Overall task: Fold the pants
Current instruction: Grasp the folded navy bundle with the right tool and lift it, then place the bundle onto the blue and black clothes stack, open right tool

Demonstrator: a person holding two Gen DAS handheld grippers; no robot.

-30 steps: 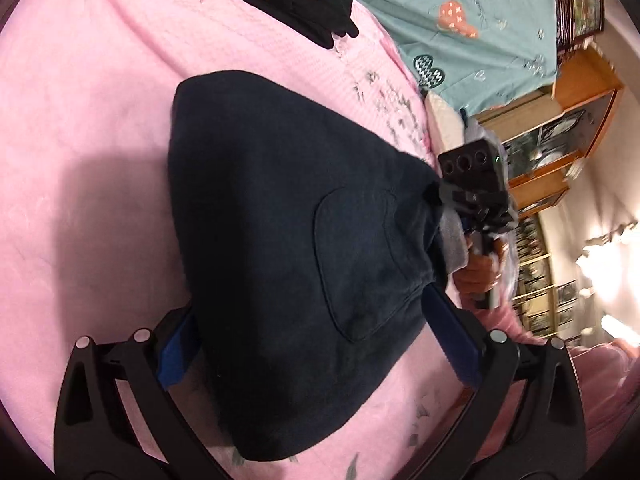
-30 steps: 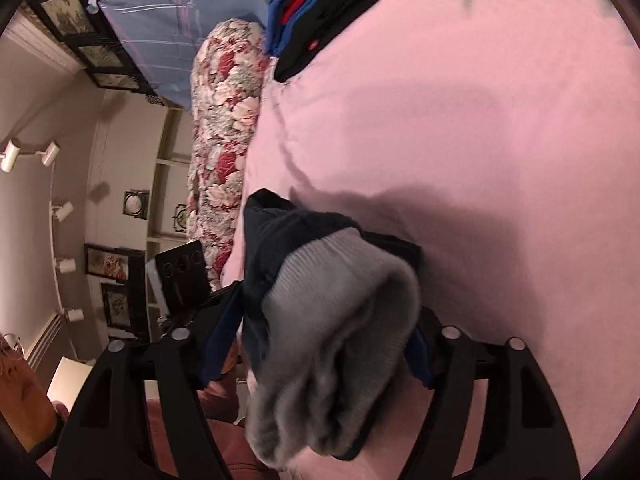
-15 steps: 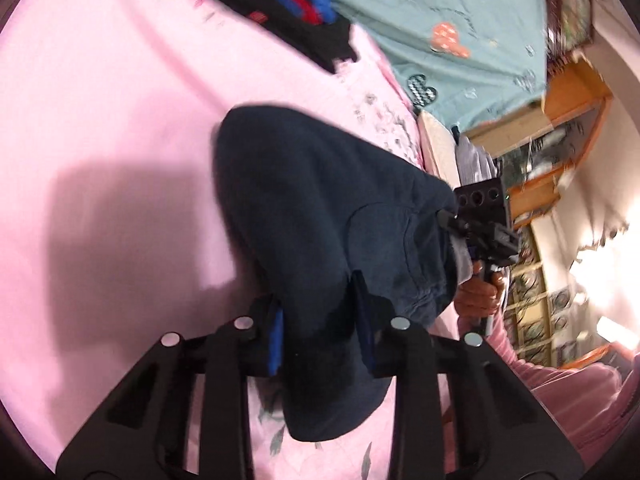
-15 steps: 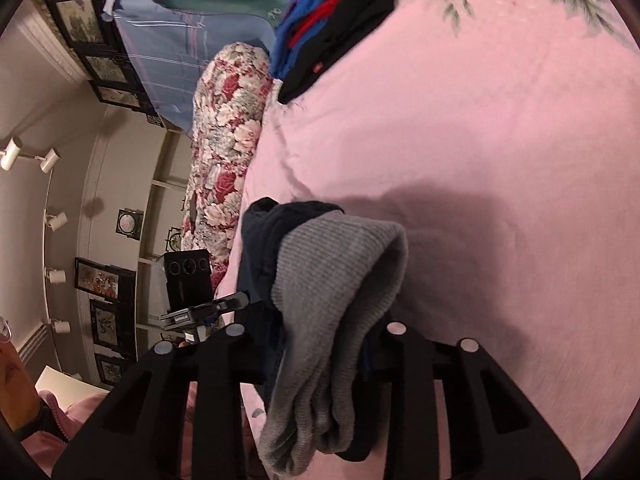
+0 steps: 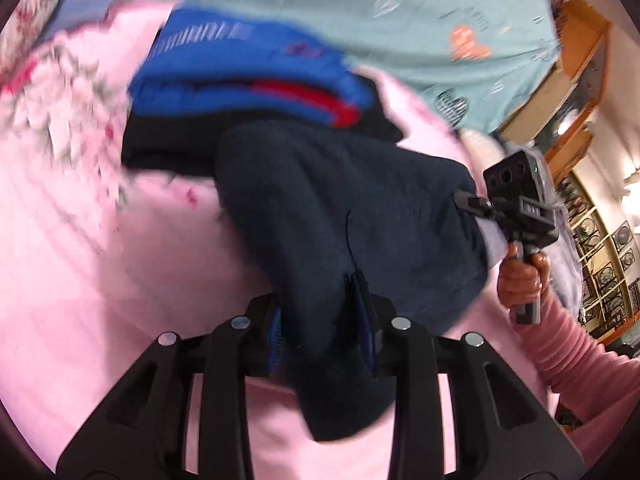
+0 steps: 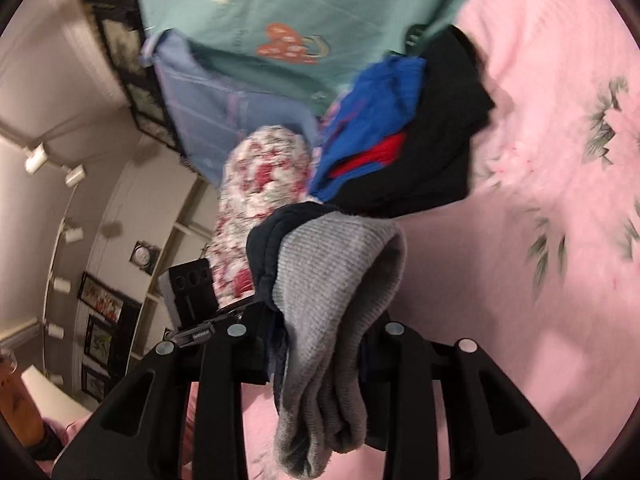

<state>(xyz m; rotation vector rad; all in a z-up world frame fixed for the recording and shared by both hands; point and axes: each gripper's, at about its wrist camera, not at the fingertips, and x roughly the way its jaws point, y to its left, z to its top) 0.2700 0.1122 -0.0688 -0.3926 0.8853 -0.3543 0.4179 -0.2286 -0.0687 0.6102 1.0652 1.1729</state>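
I had the folded navy pants (image 5: 340,216) lifted over the pink bedspread (image 5: 80,280), carried between both tools. My left gripper (image 5: 320,320) pinched the bundle's near end, its jaws easing apart a little while the cloth sat between the blue pads (image 5: 275,330). My right gripper (image 6: 320,336) was clamped on the grey ribbed waistband (image 6: 336,280), which drooped out past the fingers. Just beyond the pants lay a stack of folded clothes (image 5: 256,92), blue and red over black; white lettering on the blue piece was too blurred for me to read. Behind it spread a teal sheet (image 5: 360,8) printed with an orange heart. A floral bolster (image 6: 260,200) lay off to the side. A label on the right tool's body was also illegible.
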